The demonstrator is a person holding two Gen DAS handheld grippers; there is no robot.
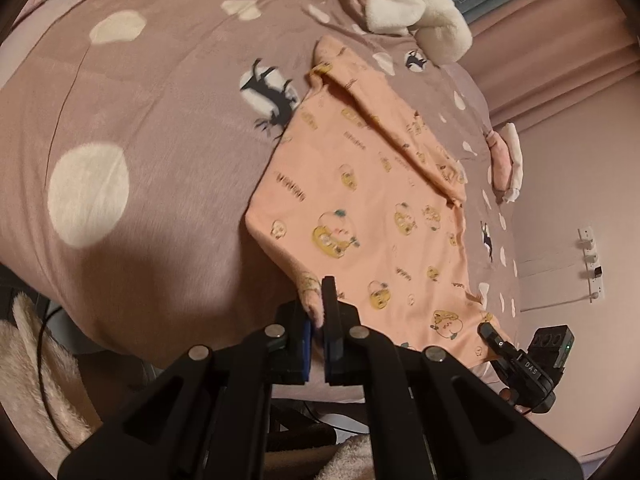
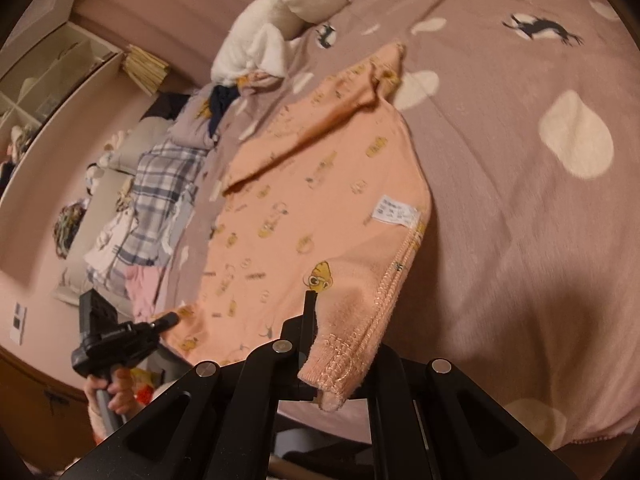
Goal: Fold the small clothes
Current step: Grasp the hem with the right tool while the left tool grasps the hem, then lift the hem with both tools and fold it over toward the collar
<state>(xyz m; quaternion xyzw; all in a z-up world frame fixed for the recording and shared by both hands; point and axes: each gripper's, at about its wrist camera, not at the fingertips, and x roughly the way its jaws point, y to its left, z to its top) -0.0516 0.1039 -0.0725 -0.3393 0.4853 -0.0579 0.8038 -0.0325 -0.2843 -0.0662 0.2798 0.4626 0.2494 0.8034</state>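
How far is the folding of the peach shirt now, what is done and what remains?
Done: one sleeve already lies folded across the peach shirt, which is spread on the bedspread. In hand: the left gripper and right gripper each pinch a hem corner. Left: fold the hem up over the body; the pile of other clothes waits.

A peach shirt (image 1: pixel 360 200) printed with small yellow cartoon figures lies spread on the bed, one sleeve folded across it, a white label showing, its two near hem corners lifted.
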